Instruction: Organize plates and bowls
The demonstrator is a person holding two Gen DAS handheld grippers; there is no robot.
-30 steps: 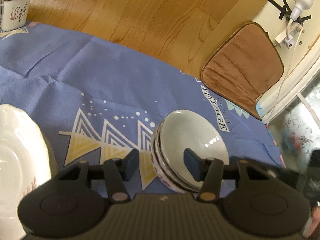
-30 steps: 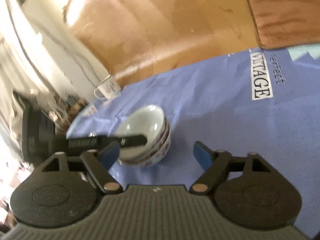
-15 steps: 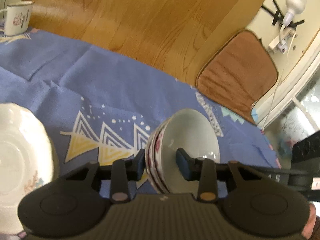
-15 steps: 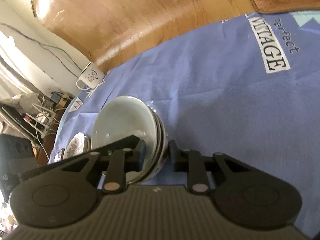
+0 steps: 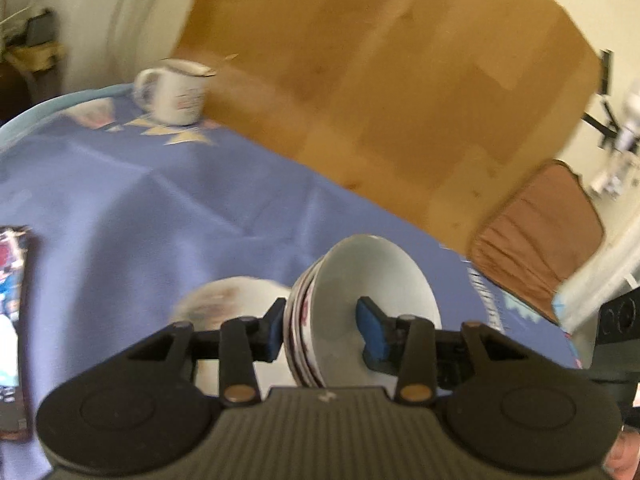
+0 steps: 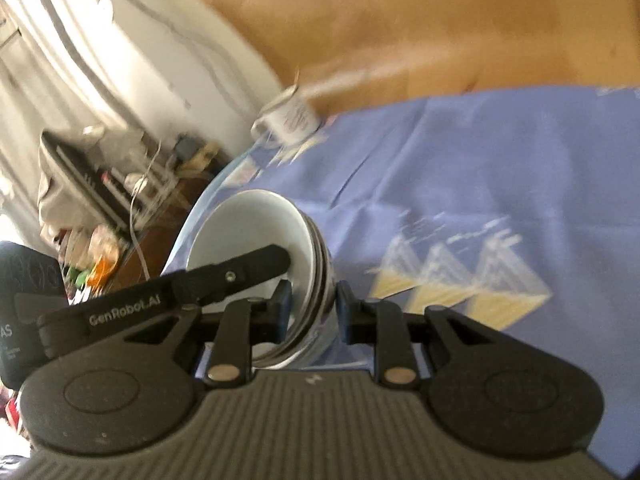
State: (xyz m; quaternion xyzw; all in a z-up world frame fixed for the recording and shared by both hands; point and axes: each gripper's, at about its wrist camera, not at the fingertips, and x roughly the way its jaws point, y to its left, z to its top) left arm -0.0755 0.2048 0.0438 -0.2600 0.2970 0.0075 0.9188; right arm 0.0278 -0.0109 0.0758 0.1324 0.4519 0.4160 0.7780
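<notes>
Stack of bowls (image 5: 372, 292): three or so nested white bowls with red-patterned outsides, tilted on edge so the pale inside faces the right of the left wrist view; held above the blue cloth (image 5: 140, 208) between the two grippers, one on each side of the rim.
Left gripper (image 5: 322, 326): jaws opening slightly at this moment, with the stacked rims between them; one blue pad lies on the outer wall of the stack, the other inside the top bowl. The pads look to be in contact with the stack, though motion blur leaves this somewhat uncertain.
Right gripper (image 6: 314, 308): clenched on the opposite rim of the same stack; one pad inside the top bowl, the other against the patterned outer wall.
Left finger seen from the right wrist view: a black finger (image 6: 240, 276) marked "GenRobot.AI" reaches into the top bowl from the left.
Plate (image 5: 236, 300): white with a faint floral print, lying flat on the cloth just beyond the left gripper, beside and partly behind the stack.
Mug (image 5: 176, 94): white enamel, printed, upright at the far corner of the cloth, well apart from the bowls.
Floor (image 5: 400, 80): wood boards beyond the cloth; a brown mat (image 5: 536, 240) lies at the right.
</notes>
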